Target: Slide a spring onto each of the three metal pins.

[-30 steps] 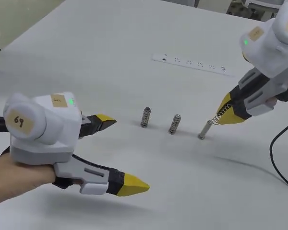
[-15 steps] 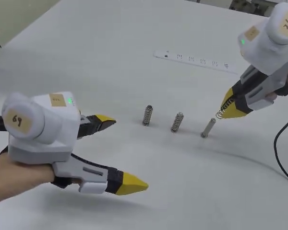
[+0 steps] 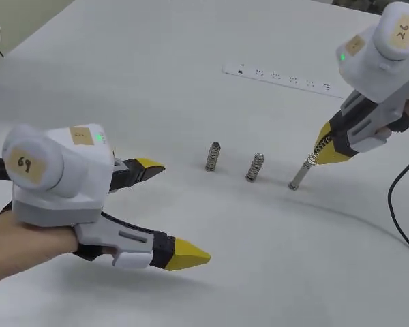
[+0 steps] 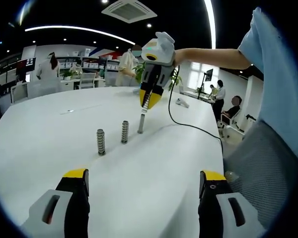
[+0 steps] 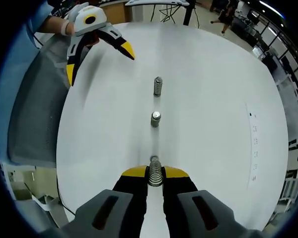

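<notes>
Three metal pins stand in a row on the white table. The left pin [image 3: 213, 157] and the middle pin [image 3: 255, 167] each carry a spring. The right pin [image 3: 298, 176] is bare. My right gripper [image 3: 325, 153] is shut on a spring [image 3: 315, 157], whose lower end sits at the top of the bare pin. In the right gripper view the spring [image 5: 154, 174] is clamped between the yellow tips, in line with the pins [image 5: 155, 119]. My left gripper [image 3: 169, 211] hovers open at the near left, with nothing between its fingers [image 4: 75, 174].
A white power strip [image 3: 286, 80] lies on the table behind the pins. A black cable [image 3: 395, 211] curves along the right side. People stand and sit in the room beyond the table [image 4: 49, 67].
The right gripper lifted the spring off to the upper right of the bare pin, then brought it back down onto the pin's top. The left gripper stayed put.
</notes>
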`<action>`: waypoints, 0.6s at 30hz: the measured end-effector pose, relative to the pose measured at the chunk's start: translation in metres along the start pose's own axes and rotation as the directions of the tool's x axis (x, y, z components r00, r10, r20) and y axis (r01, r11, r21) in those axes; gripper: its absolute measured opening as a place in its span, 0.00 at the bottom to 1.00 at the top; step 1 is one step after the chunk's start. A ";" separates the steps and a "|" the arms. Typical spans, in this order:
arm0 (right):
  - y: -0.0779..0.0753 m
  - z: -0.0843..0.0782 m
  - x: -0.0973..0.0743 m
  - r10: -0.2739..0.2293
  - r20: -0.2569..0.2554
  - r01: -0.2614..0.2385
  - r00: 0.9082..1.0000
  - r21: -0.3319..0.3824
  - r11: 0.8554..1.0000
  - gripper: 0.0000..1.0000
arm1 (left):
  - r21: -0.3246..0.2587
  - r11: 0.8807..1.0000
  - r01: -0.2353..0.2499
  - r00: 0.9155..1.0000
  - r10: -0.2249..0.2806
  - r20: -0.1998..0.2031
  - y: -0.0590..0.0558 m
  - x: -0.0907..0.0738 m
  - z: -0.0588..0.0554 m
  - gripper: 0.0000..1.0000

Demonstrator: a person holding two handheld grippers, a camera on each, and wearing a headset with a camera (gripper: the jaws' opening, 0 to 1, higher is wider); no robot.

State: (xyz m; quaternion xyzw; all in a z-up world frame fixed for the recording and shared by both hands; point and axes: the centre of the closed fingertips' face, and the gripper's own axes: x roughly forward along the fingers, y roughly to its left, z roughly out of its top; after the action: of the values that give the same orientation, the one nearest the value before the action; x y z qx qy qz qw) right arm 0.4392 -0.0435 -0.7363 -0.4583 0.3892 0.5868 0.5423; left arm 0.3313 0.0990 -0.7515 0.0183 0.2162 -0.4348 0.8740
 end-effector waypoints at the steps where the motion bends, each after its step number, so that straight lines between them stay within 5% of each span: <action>1: -0.001 0.000 0.001 0.000 -0.003 0.000 1.000 -0.002 1.000 0.08 | -0.002 1.000 0.001 1.000 -0.001 0.000 0.000 0.000 0.000 0.90; 18: -0.004 0.000 0.006 0.008 -0.015 -0.009 1.000 -0.014 1.000 0.08 | -0.007 1.000 -0.001 1.000 0.001 -0.001 0.001 -0.002 -0.002 0.88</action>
State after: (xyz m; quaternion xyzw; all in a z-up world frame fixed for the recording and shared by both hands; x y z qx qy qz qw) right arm 0.4429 -0.0418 -0.7423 -0.4649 0.3911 0.5883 0.5336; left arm 0.3305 0.1016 -0.7527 0.0158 0.2183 -0.4334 0.8742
